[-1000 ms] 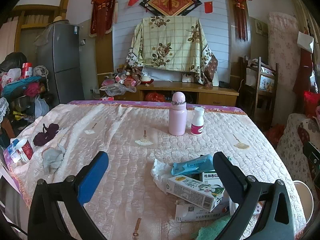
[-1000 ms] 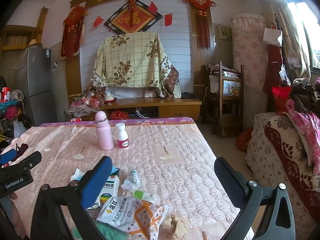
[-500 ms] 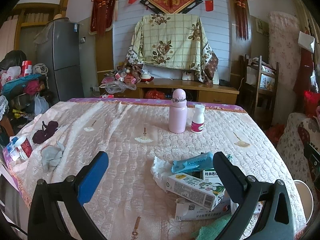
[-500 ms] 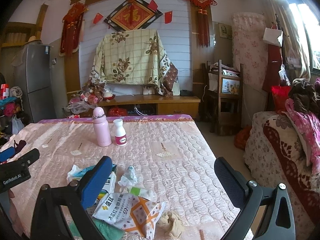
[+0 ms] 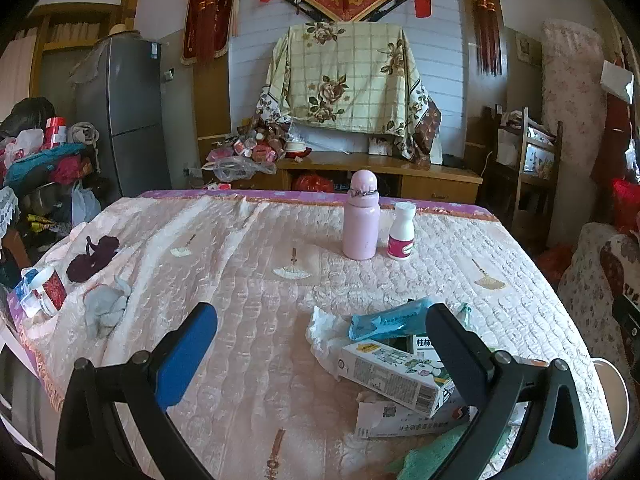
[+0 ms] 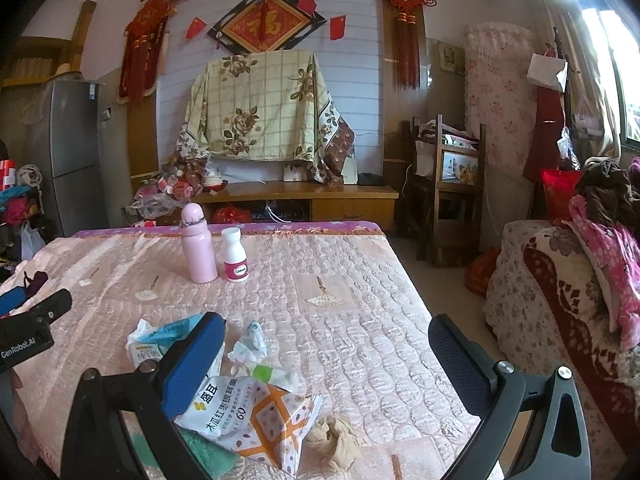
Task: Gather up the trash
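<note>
A heap of trash lies near the front of the pink quilted table (image 5: 248, 280): a white drink carton (image 5: 388, 372), a blue wrapper (image 5: 388, 318), crumpled white tissue (image 5: 324, 336) and a flattened box (image 5: 400, 420). In the right wrist view the heap shows an orange and white snack bag (image 6: 260, 412), a crumpled plastic wrapper (image 6: 252, 344) and a beige wad (image 6: 334, 436). My left gripper (image 5: 320, 328) stands open, the heap by its right finger. My right gripper (image 6: 326, 340) is open too, its left finger over the heap.
A pink bottle (image 5: 360, 220) and a small white bottle (image 5: 401, 232) stand mid-table. Grey cloth (image 5: 106, 308), a dark purple item (image 5: 94, 256) and a cup (image 5: 46, 288) lie at the left edge. A covered sofa (image 6: 568, 300) stands right, a wooden cabinet (image 6: 296, 196) behind.
Both grippers have drifted slightly forward and down over the table; the trash heap sits a little higher in each view. Both stay open and hold nothing.
</note>
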A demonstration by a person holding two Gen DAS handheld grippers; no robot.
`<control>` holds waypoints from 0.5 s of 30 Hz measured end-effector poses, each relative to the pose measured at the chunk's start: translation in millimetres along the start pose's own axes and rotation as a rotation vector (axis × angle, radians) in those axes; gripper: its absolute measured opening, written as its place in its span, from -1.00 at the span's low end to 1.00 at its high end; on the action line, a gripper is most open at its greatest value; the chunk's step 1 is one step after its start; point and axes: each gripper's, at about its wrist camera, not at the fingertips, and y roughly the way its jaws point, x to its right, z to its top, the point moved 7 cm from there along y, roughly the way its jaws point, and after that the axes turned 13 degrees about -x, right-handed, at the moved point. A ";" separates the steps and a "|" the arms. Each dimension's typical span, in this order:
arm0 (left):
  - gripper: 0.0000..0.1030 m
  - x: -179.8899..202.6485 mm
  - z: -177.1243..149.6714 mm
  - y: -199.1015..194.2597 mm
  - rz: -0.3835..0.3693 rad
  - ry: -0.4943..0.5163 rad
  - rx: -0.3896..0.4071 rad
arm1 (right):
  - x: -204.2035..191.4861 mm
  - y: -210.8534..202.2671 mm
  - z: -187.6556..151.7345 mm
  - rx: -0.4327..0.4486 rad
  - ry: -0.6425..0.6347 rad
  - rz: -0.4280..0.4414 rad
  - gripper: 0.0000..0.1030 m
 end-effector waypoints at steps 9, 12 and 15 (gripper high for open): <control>1.00 -5.5 -5.0 9.0 0.012 -0.002 -0.027 | 3.7 7.3 -7.6 -0.031 -0.016 -0.009 1.00; 1.00 -9.7 -7.3 12.9 0.010 0.001 -0.047 | 8.4 10.1 -9.3 -0.041 -0.014 -0.009 1.00; 1.00 -12.8 -10.9 15.6 0.002 0.041 -0.061 | 13.6 12.7 -13.0 -0.056 -0.024 -0.011 1.00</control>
